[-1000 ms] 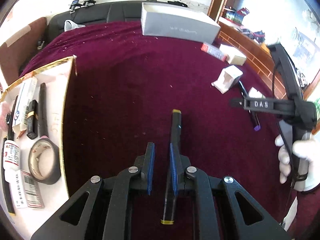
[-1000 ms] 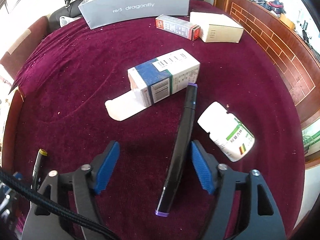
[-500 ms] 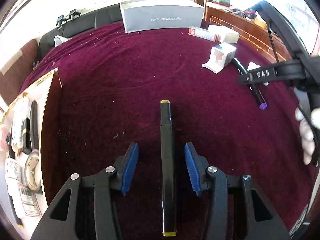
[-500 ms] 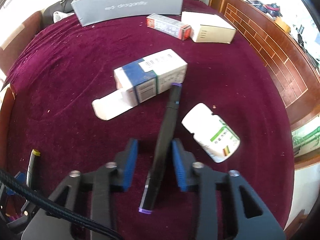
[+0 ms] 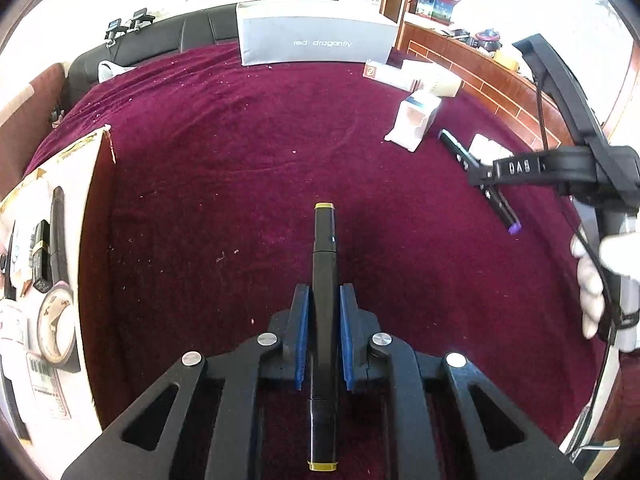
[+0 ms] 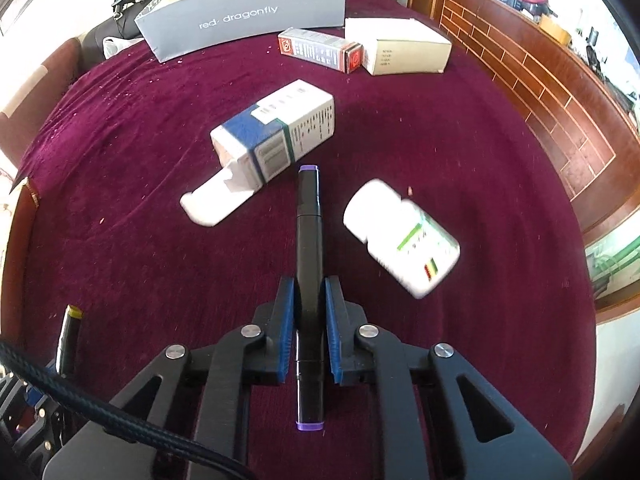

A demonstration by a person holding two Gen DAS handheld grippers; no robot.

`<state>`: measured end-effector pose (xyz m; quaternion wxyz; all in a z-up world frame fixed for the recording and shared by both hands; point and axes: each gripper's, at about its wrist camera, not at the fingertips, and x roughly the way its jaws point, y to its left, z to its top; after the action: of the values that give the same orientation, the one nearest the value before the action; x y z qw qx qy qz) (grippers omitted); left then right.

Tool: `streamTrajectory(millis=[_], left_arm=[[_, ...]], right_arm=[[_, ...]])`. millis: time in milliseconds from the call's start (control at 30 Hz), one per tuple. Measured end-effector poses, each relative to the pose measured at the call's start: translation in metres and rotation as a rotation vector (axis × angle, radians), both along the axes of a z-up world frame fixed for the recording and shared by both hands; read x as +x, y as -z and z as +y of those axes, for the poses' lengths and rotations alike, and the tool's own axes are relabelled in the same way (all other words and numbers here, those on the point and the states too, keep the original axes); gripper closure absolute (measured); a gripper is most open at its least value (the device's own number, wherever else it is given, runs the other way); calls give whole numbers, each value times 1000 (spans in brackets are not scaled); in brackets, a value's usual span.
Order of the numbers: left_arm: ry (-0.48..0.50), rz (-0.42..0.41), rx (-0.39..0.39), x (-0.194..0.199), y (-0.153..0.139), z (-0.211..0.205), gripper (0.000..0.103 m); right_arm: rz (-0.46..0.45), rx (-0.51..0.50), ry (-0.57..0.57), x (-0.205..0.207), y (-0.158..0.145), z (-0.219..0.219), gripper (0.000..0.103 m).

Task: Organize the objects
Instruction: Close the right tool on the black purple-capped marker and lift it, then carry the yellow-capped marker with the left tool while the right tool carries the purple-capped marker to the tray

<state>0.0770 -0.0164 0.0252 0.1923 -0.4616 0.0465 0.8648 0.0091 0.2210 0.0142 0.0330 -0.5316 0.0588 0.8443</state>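
Note:
In the left wrist view, my left gripper (image 5: 323,300) has its jaws closing tight, blue pads pressed on a black marker with yellow ends (image 5: 324,248) that lies on the maroon cloth. In the right wrist view, my right gripper (image 6: 310,292) is likewise closing, its pads pressing on a black marker with purple ends (image 6: 308,216). The left wrist view also shows the right gripper (image 5: 520,168) at the right, over the purple-ended marker (image 5: 500,204), held by a white-gloved hand (image 5: 592,280). The yellow-ended marker's tip (image 6: 68,340) shows at the lower left of the right wrist view.
A gold-edged tray (image 5: 94,220) at the left holds a tape roll (image 5: 56,328), pens and labels. A grey shoebox (image 6: 240,16) stands at the back. An open medicine carton (image 6: 276,136), a white pill bottle (image 6: 400,236), a red box (image 6: 320,50) and a cream box (image 6: 400,46) lie nearby.
Both grippers have shut on their markers: the left one opened around the yellow-ended marker and then closed, the right one closed from wide open on the purple-ended marker. The pill bottle looks blurred now.

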Motion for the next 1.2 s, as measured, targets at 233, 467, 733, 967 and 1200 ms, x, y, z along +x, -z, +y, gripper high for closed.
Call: streamTrajectory(millis=[233,467,733,967,1200], left_arm=[[-10,-7,38,7,-6,-8,92],[-25,-19,63,11,-6,-15,92],[-35,-19,90,19,-11,-23,91],[-43,2,107,27,-20,-30,92],[-42,24,123,40,-30,-38,91]], right_arm=[[-7,71,-32,17,2,-15,90],[4,97,-19,5,3,-19,88],[41,-16,-4,27,-1,-7,91],[77,-152,-18,51,-12,-8,91],[101,-225,-73,68,-25,-31,91]])
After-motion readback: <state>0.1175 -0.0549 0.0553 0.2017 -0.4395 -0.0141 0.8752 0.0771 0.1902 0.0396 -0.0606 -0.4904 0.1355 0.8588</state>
